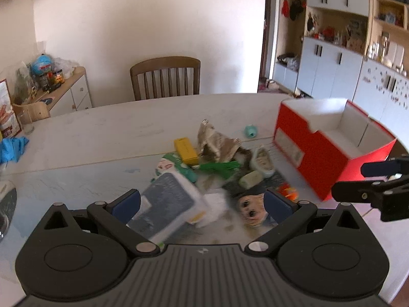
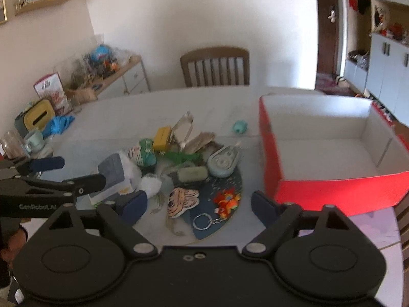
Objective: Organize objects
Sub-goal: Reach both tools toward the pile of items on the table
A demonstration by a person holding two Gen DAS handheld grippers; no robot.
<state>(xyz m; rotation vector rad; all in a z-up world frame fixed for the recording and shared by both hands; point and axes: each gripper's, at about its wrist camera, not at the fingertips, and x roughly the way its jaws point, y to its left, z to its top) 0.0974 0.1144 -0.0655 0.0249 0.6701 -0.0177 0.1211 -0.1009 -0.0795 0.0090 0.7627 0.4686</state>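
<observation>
A pile of small objects lies mid-table: a grey-and-white box [image 1: 170,199] [image 2: 112,172], a yellow box [image 1: 186,150] [image 2: 161,137], a face-print pendant [image 1: 251,209] [image 2: 182,199], an orange toy [image 2: 227,201], a key ring [image 2: 202,221], a pale green case [image 2: 192,174]. An empty red box [image 1: 329,151] [image 2: 327,151] stands at the right. My left gripper [image 1: 202,204] is open above the grey-and-white box, holding nothing. My right gripper [image 2: 199,204] is open above the pendant, empty.
A wooden chair [image 1: 166,76] stands at the table's far side. A teal round object [image 2: 239,126] lies apart near the red box. A blue cloth [image 1: 12,148] and a cup [image 2: 34,139] sit at the left. A sideboard with clutter [image 1: 51,84] stands against the wall.
</observation>
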